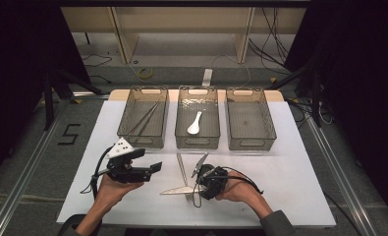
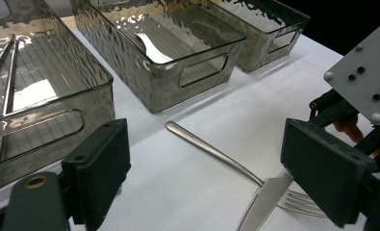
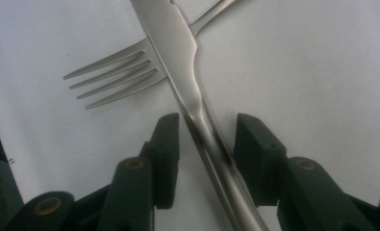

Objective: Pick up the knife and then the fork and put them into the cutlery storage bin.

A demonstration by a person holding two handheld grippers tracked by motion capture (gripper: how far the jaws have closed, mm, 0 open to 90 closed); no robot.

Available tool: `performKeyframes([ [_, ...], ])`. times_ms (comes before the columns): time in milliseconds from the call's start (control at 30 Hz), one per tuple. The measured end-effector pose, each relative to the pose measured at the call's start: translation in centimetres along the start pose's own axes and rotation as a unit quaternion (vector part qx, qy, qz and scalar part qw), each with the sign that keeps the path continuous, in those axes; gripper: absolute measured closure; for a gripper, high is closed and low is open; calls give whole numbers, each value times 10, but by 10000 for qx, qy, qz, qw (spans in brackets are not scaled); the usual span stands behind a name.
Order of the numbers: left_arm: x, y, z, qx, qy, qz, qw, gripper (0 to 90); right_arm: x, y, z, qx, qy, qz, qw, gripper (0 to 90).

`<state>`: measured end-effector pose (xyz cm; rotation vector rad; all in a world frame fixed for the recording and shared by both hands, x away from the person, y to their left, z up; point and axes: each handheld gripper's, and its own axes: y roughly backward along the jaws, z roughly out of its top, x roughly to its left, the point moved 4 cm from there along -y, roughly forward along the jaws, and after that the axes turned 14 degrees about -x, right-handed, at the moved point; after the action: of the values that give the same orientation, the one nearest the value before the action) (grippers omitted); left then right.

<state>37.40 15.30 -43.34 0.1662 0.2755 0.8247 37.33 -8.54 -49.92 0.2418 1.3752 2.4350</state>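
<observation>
We see a table covered with a white sheet [image 1: 290,162], and three smoked plastic bins stand in a row at its far side. We take the middle bin [image 1: 197,140] as landmark. It holds a white spoon [image 1: 194,123]; the bin to its left [image 1: 143,140] holds long metal tongs [image 1: 143,119], and the bin to its right [image 1: 251,140] has nothing in it.

In front of the middle bin a table knife [image 3: 187,72] lies across a fork [image 3: 115,72] on the sheet. The right gripper [image 3: 204,130] is down at them. The right gripper view shows its jaws partly spread on both sides of the knife handle with small gaps, so the pads do not pinch it. The left gripper [image 1: 150,168], in front of the left bin, is spread wide and holds nothing.

The left gripper view shows the full fork handle [image 2: 211,149]. Behind the table are a grey floor, cables and wooden furniture legs.
</observation>
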Motion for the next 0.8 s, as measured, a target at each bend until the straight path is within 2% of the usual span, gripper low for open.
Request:
performKeyframes([
  [167,0,0,0,-8,-1,13,10000,169,1,-1,3,117,-25,-27,9999,685],
  [233,0,0,0,4,-11,10,10000,169,1,-1,3,156,65,-4,9999,697],
  [467,1,1,0,-14,-12,19,10000,169,4,-2,5,259,141,78,9995,789],
  [600,0,1,0,-9,-16,15,10000,170,4,-2,6,342,177,71,9992,796],
  [667,1,1,0,-13,-16,18,10000,170,5,-2,7,365,274,80,9989,803],
  [800,0,1,0,-9,-19,16,10000,170,4,-3,7,355,244,98,9990,805],
])
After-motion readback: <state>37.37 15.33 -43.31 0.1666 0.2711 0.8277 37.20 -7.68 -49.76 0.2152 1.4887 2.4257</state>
